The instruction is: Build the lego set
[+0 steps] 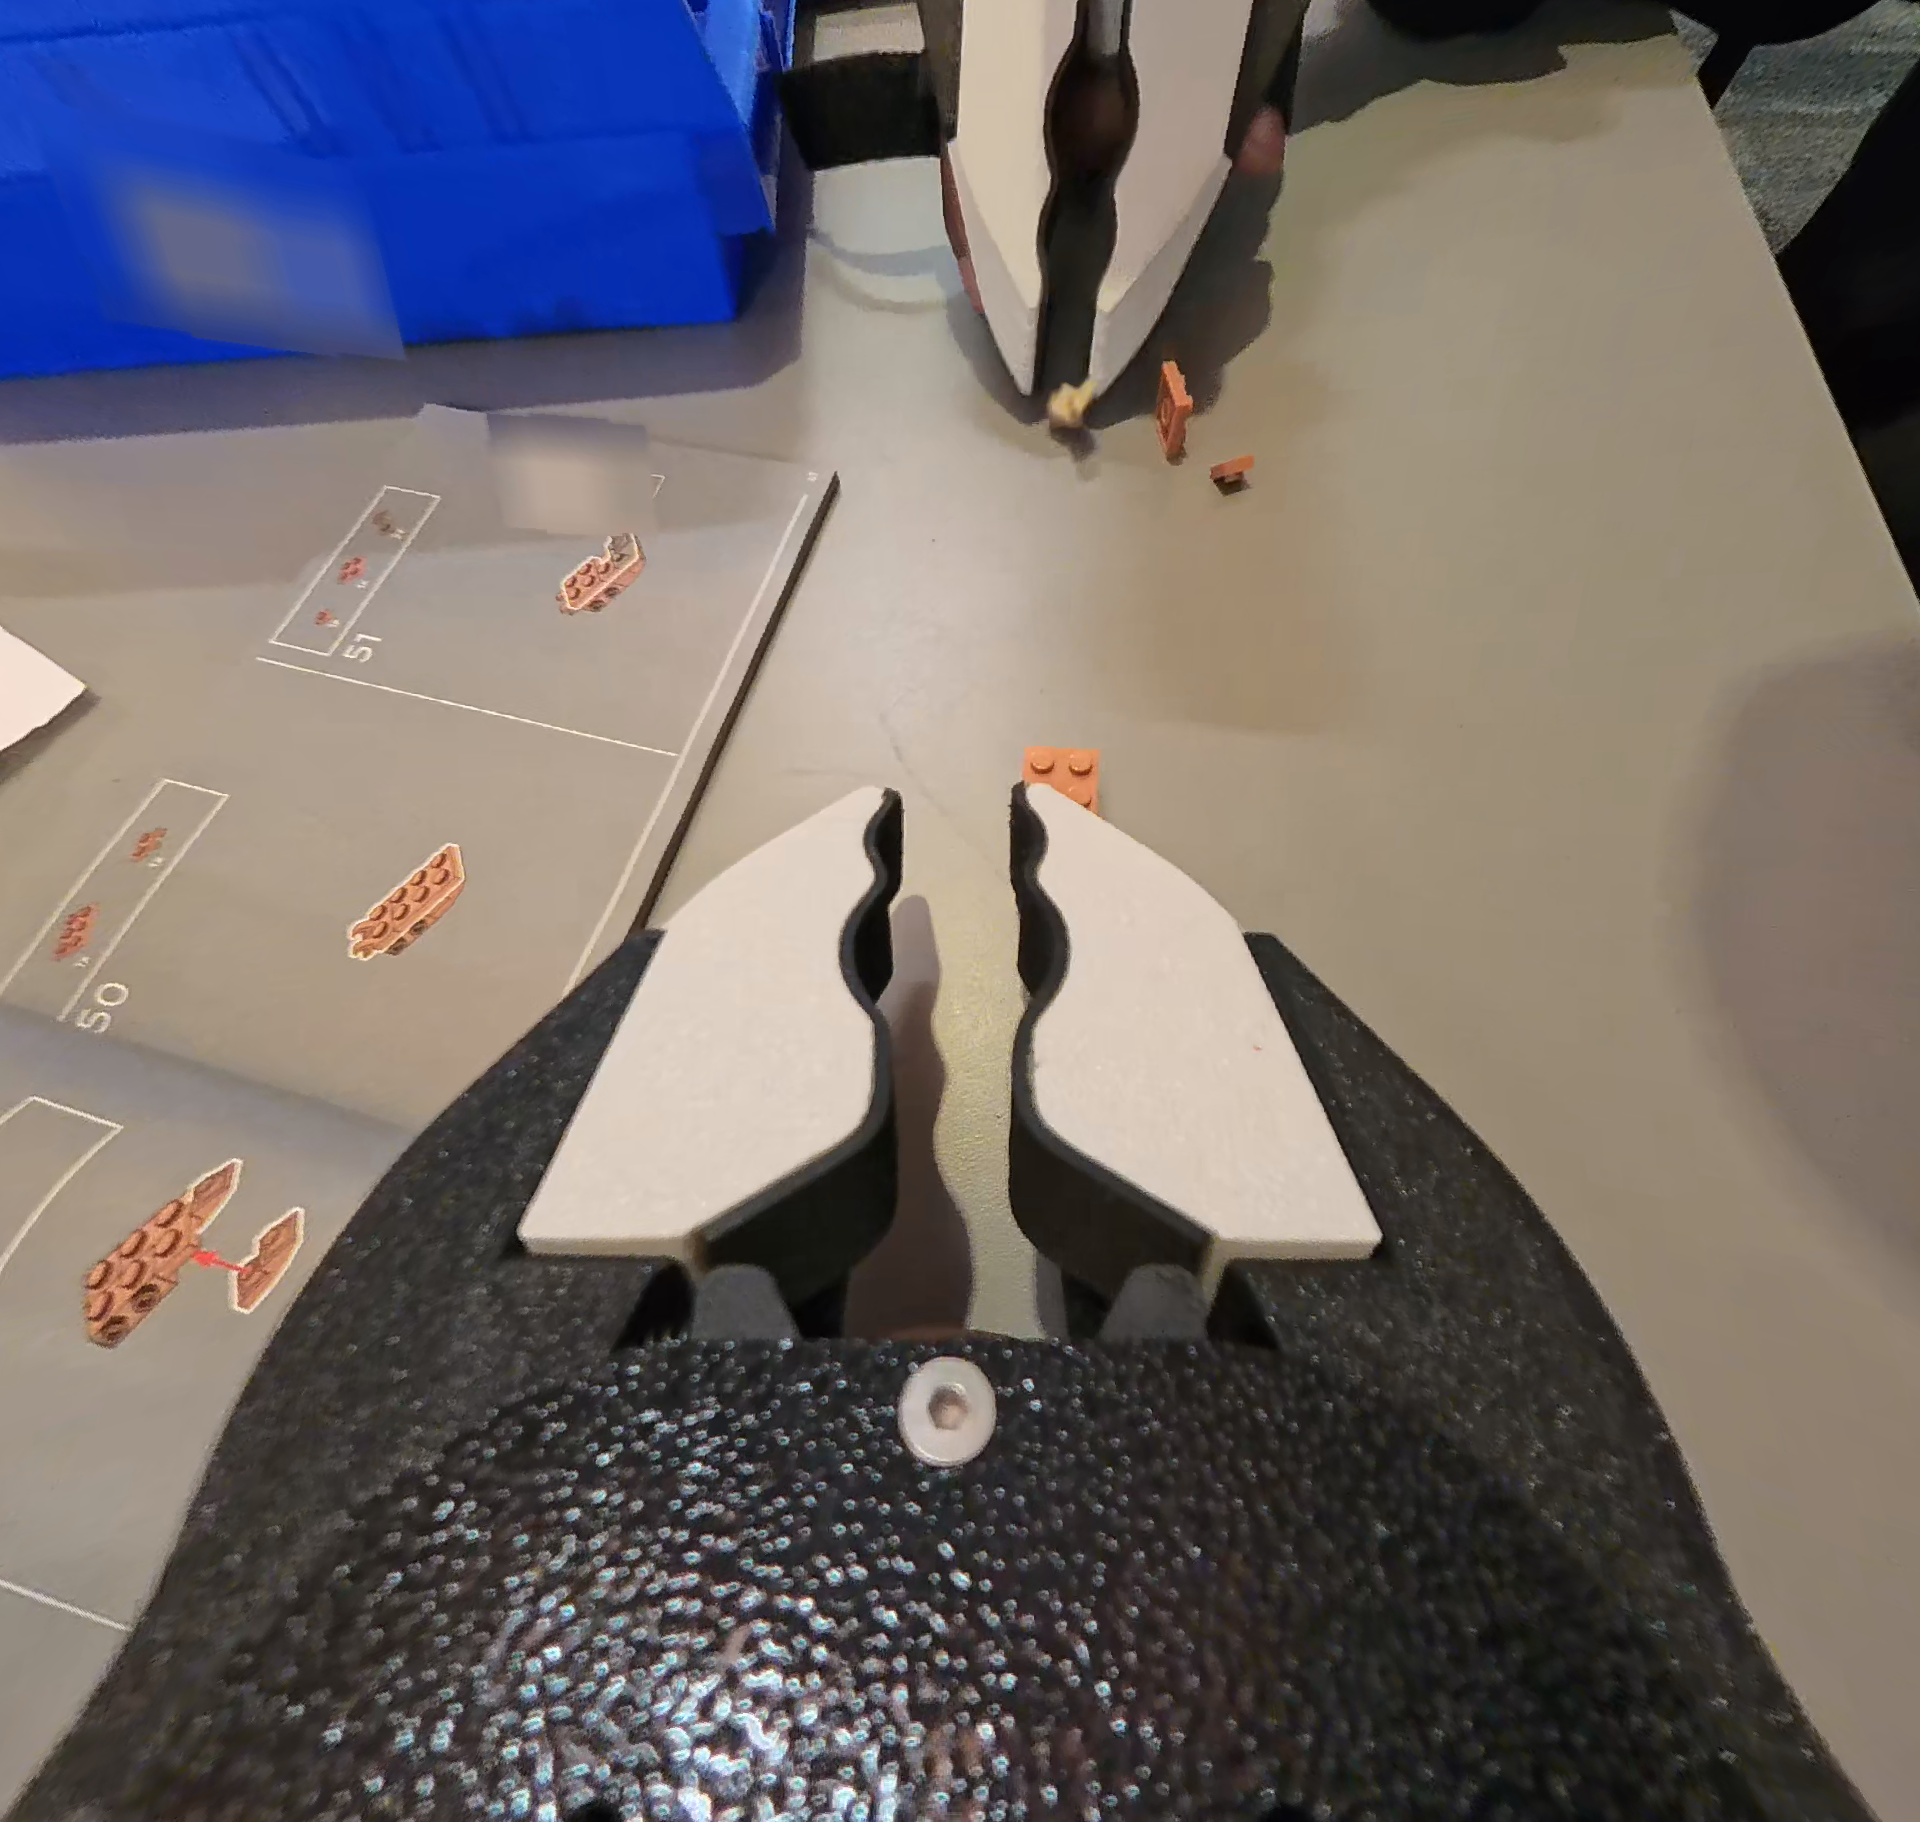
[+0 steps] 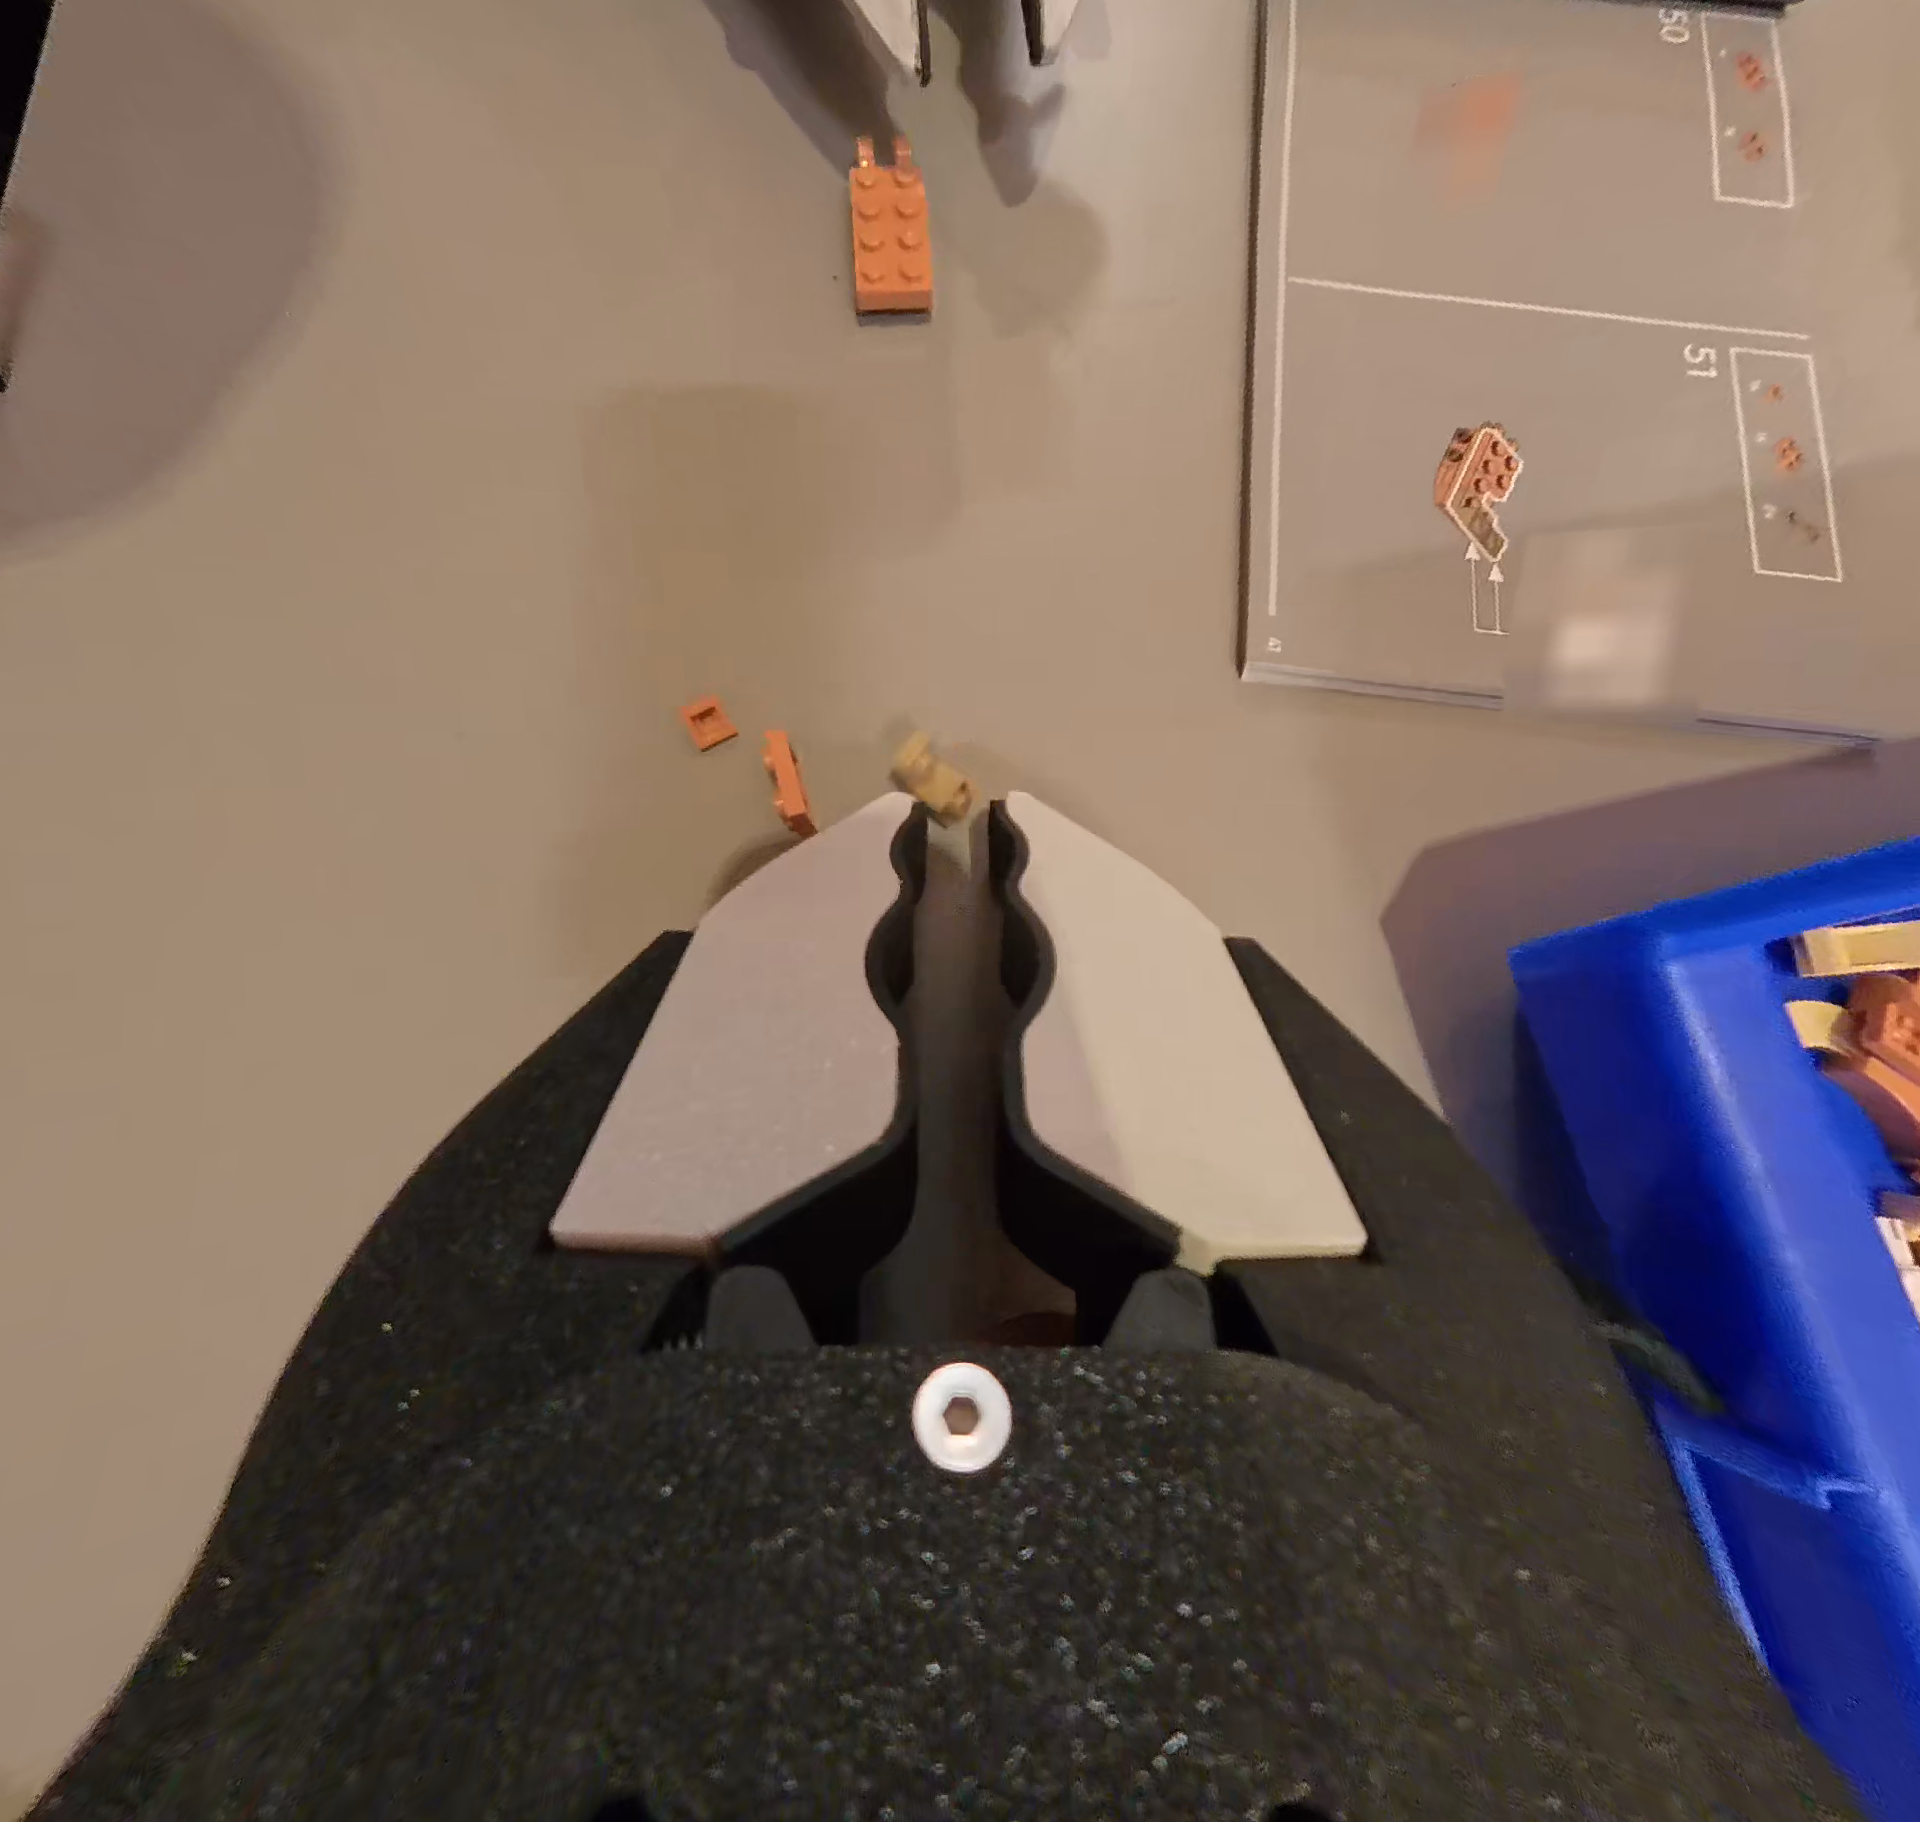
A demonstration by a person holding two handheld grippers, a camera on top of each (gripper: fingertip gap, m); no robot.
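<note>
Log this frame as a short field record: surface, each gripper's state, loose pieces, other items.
surface: grey table
left gripper: open, nothing between the fingers, tips next to an orange studded plate
right gripper: a small tan piece at its fingertips, blurred; grasp cannot be told
loose pieces: two small orange pieces left of the right gripper's tips
other items: open instruction booklet; blue bin holding more pieces

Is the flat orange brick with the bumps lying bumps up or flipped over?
Bumps up. The orange brick lies flat on the grey table, and its round studs face upward in both views.
</note>
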